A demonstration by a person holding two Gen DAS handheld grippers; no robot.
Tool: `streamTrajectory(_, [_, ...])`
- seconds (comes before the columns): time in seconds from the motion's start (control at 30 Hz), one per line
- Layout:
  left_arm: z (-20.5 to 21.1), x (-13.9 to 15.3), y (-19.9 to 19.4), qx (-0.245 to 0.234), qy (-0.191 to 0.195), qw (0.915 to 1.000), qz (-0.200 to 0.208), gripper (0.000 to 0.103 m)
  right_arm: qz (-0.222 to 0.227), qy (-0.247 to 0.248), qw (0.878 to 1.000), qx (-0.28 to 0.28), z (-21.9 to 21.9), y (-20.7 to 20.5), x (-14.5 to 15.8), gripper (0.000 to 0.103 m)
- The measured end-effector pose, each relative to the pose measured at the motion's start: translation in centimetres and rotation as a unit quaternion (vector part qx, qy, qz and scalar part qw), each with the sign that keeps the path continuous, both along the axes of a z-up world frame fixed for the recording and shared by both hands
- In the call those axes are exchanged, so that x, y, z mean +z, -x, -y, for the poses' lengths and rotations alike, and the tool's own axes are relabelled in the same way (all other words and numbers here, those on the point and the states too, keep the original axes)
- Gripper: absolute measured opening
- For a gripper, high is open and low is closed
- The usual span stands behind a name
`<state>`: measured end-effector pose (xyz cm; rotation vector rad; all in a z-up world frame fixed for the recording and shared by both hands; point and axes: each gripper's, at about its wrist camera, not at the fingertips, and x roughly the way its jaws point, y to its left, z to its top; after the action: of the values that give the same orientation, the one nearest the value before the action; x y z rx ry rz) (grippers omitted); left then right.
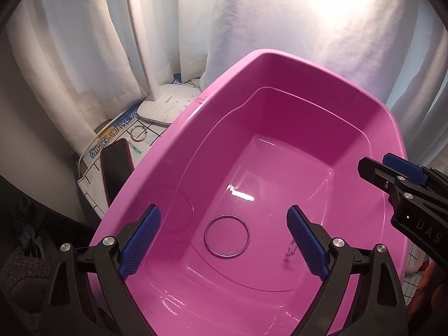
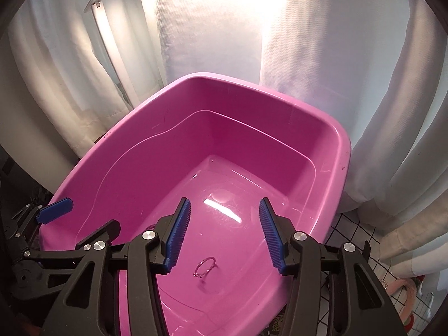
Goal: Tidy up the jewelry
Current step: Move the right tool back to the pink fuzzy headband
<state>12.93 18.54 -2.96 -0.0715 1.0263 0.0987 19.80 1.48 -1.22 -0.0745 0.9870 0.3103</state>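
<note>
A pink plastic basin (image 1: 173,128) (image 2: 343,151) fills both views. On its floor lie a thin metal bangle (image 1: 205,236) and a small wire hoop with a clasp (image 1: 291,247) (image 2: 214,266). My left gripper (image 1: 224,209) hangs over the basin, open wide, with the bangle lying free on the floor below the gap. My right gripper (image 2: 224,200) is open too, above the small hoop, and its blue pads touch nothing. Each gripper shows in the other's view: the right gripper (image 1: 383,165) at the right rim, one blue pad of the left gripper's fingers (image 2: 56,208) at the left rim.
White curtains (image 1: 70,42) hang close behind the basin. Left of it, on a checked cloth (image 1: 151,134), stand a white lamp base (image 1: 168,106), a dark phone (image 1: 117,168) and another metal ring (image 1: 137,133). The checked cloth (image 2: 352,232) also shows right of the basin.
</note>
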Motion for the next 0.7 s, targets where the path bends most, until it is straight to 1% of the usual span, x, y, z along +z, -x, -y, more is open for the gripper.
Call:
streamTrajectory(0.2, [0.1, 1.3, 0.8, -0.002, 0.004, 0.9999, 0.014, 0.091, 0.018, -0.024, 0.999, -0.012, 1.0, 1.7, 1.7, 0.050])
streamTrajectory(0.33, [0.9, 3.2, 2.2, -0.011, -0.002, 0.9991, 0.041, 0.092, 0.043, -0.041, 0.998, -0.033, 2.9, 3.9, 3.7, 0.051])
streamTrajectory(0.5, [3.9, 5.4, 4.6, -0.050, 0.004, 0.9955, 0.080, 0.093, 0.070, -0.047, 0.993, -0.080, 7.8, 8.0, 5.8, 0.055])
streamTrajectory(0.7, [9.3, 6.1, 7.6, -0.122, 0.035, 0.9874, 0.094, 0.093, 0.077, -0.021, 0.983, -0.167, 15.4, 14.1, 6.2, 0.055])
